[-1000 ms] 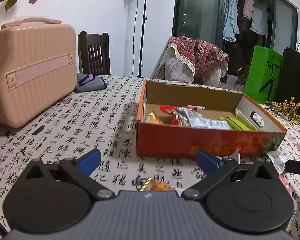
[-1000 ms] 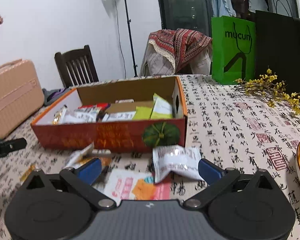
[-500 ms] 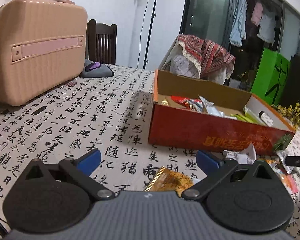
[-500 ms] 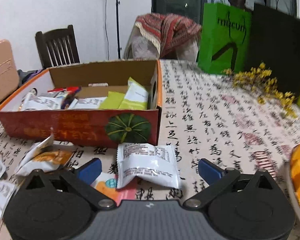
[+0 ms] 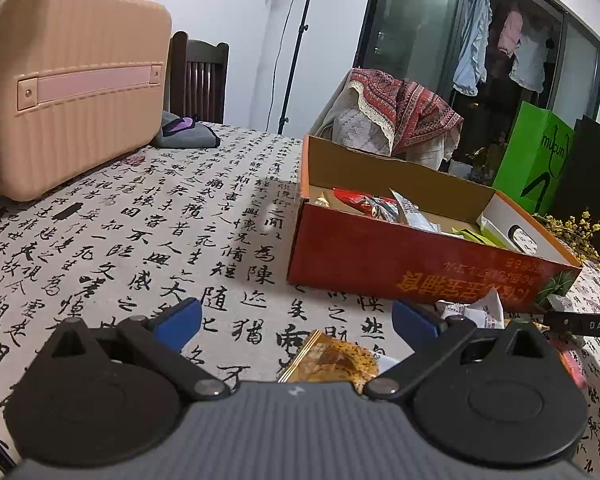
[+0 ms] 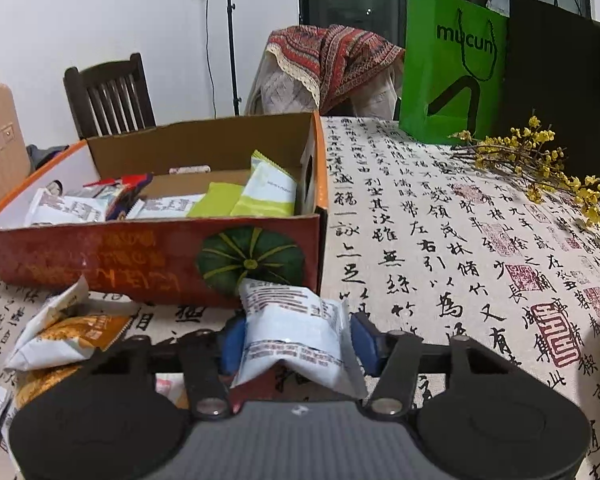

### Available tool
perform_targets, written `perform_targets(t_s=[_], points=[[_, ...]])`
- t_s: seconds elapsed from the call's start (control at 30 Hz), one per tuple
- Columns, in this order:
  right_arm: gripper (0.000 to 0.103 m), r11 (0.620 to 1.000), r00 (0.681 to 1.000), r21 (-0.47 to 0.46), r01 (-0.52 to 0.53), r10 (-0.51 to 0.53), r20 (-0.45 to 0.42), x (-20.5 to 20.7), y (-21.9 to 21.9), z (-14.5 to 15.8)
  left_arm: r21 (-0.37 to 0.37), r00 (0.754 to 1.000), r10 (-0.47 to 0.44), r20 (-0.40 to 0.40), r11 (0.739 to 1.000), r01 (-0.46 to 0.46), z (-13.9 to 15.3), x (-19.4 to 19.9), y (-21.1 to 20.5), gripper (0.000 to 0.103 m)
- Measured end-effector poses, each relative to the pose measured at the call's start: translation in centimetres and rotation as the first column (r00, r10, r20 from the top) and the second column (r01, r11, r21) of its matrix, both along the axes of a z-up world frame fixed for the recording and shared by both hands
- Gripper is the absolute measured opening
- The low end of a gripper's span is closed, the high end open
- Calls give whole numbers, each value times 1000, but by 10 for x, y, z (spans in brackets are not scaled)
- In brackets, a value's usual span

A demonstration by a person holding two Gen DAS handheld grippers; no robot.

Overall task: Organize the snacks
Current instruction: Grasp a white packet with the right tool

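I'm closing my right gripper (image 6: 296,340) on the white packet (image 6: 296,328); the box (image 6: 148,256) is lying at eleven o'clock; my left gripper (image 5: 296,320) is gaping empty.

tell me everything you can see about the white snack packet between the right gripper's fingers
The white snack packet is a puffy, crinkled pillow pouch of plastic-looking film, its printed back up, text too blurred to read. It lies tilted just before the red cardboard box, its far edge by the pumpkin picture. The right hand-held gripper is closing on it, blue fingers at both sides.
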State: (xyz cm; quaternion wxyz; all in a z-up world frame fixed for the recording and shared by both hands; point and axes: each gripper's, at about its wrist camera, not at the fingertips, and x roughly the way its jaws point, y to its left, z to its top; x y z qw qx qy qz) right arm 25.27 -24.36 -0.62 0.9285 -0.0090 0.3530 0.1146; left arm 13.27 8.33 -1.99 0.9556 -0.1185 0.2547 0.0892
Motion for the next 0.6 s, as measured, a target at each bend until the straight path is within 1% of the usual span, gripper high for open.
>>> perform_targets(t_s=[0.03,0.1,0.43,0.6], points=[[51,1000,1000,2,1,-1,5,-1,0,1,0,1000,1,1,1000,-1,0,0,0,103],[46,1000,1000,2,3,-3,15,-4,-1,2,1,1000,3,0,1000,-3,0,0,0,103],[43,1000,997,9,-20,19,80,-31,-1,18,18,1000,9,-13,1000,-9,-1,1,-3,103],[43,999,993,22,-24,21,114,-52,-3,27,76,999,-14,-31,997,17,3,2,-13,103]])
